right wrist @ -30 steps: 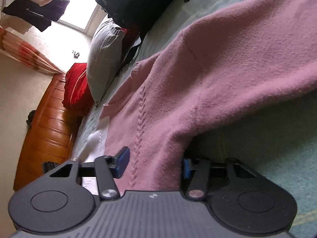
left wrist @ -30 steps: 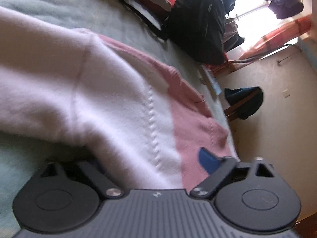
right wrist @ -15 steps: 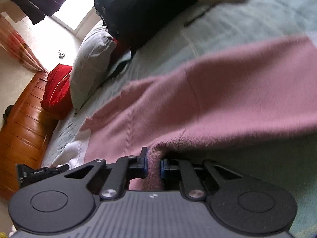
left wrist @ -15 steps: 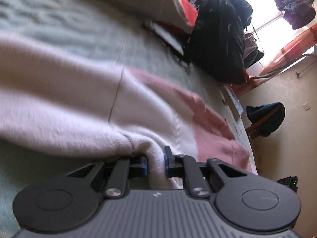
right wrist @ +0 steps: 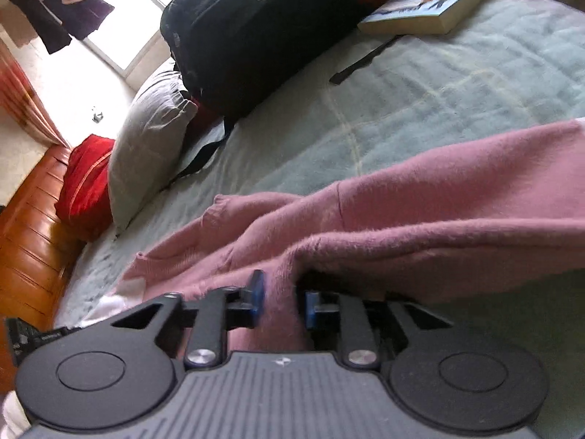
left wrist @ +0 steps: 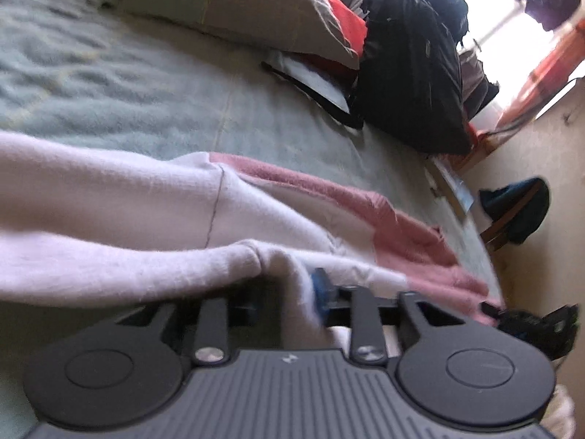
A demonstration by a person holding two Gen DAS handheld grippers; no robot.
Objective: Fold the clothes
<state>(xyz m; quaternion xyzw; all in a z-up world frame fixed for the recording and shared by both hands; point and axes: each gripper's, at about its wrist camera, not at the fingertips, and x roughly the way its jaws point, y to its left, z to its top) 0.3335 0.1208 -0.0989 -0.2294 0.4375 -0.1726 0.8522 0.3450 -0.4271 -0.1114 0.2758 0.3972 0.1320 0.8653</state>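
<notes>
On the green blanket (right wrist: 420, 109) of a bed, a pink and white sweater (right wrist: 420, 197) is lying spread out, its body rising in a ridge toward both tools. At the near edge, the left gripper (left wrist: 281, 292) is standing with a fold of the sweater's white part between its jaws; the jaws are opening, and whether the pads are pressing the cloth cannot be told, as the left pad is hidden in shadow. The right gripper (right wrist: 281, 300) is holding a bunch of the pink part between its blue pads (right wrist: 257, 292); its jaws are also opening, with the cloth filling the gap and touching both pads. Beyond the sweater, a black backpack (right wrist: 256, 33) is leaning beside a grey pillow (right wrist: 146, 146), and a book (right wrist: 431, 3) is lying flat on the blanket near the backpack.
</notes>
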